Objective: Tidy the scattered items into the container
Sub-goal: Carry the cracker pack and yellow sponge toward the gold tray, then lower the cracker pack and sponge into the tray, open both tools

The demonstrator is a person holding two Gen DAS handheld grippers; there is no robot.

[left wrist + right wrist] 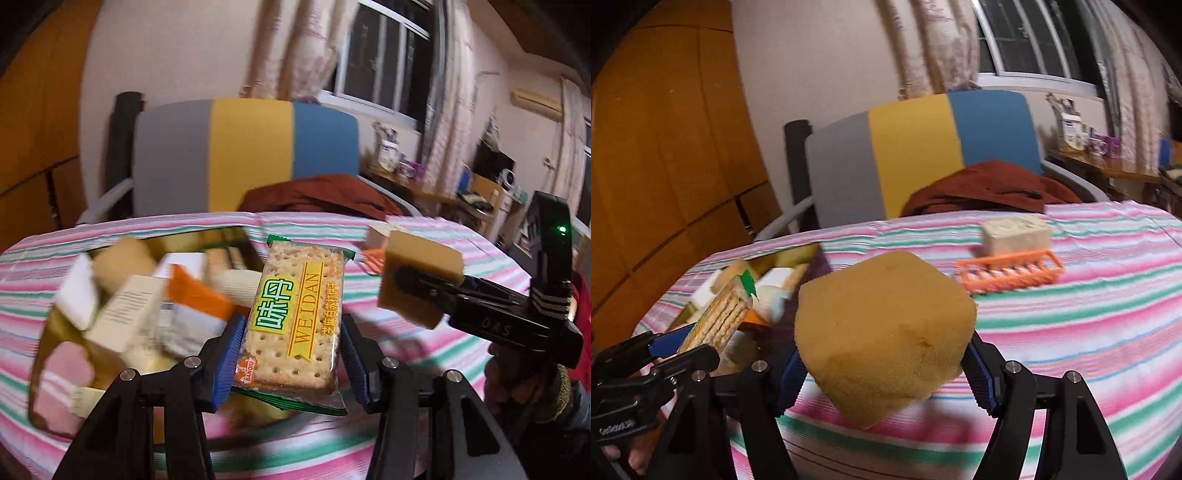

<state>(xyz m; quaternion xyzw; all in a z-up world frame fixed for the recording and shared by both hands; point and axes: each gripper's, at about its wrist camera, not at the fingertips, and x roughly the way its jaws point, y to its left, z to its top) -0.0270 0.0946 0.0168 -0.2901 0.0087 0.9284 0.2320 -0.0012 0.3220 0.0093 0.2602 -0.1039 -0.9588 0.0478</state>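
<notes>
So the left gripper (291, 354) has its blue pads clamped on a pack of Weidan crackers (295, 317), held up off the table just beside the container (48, 354), which sits on the pink-and-green striped tablecloth (1071, 332) and is already stuffed with small boxes and packets, all pretty blurry. The right gripper (882, 365) is squeezing a chunky tan sponge (882, 332) between its pads, also lifted clear of the cloth and a bit to the right of the container. Further back on the table, well apart from the container, a pale block (1015, 230) sits right behind an orange comb-like thing (1008, 271), touching or nearly so, hard to tell. A grey-yellow-blue chair (243, 155) with a dark red garment (990, 188) on it stands behind the table.
</notes>
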